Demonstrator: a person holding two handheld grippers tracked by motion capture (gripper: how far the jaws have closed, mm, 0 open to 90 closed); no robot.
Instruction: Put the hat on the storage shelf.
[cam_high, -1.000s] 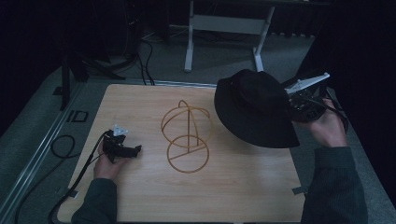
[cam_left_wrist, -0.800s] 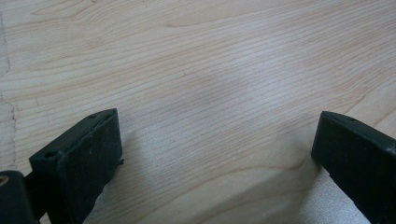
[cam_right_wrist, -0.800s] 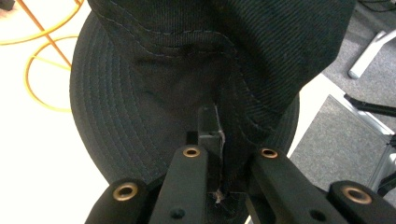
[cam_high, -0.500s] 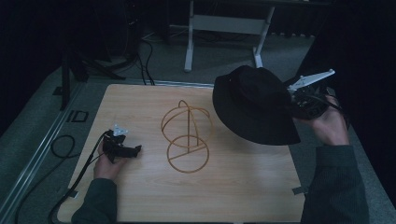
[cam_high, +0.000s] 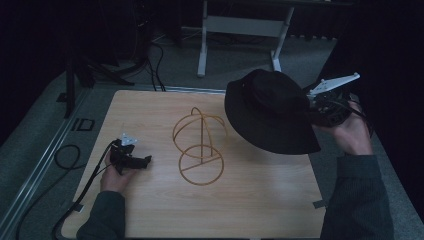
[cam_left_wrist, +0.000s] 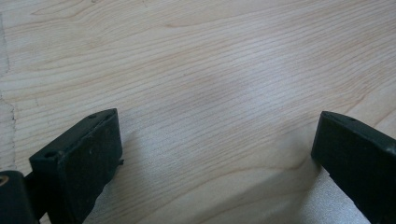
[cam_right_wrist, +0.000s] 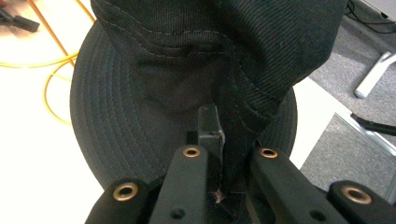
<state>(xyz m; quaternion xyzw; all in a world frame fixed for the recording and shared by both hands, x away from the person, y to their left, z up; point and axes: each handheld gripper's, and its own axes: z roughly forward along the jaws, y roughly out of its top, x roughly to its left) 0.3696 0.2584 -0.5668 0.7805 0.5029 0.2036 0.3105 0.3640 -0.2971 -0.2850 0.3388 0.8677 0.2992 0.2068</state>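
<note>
Since the earlier frame the black hat (cam_high: 267, 112) had edged slightly toward the desk's (cam_high: 260, 200) far right corner, lifted there, clenched by its brim in the right claw (cam_high: 314, 107). The left claw (cam_high: 142, 161) rested released near the left edge. The carrying step was under way; next, lowering the crown over the wire stand (cam_high: 200, 145) at mid-desk seemed called for.

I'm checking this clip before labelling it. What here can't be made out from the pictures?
- Right tool, right gripper view: its jaw tips are buried in a fold of the black hat.
- Hat, high view: its brim hides the table under it.
- Left tool, high view: small and dark, so its jaws are unclear there.
- Wire stand, right gripper view: cut off by the hat and the picture edge.
</note>
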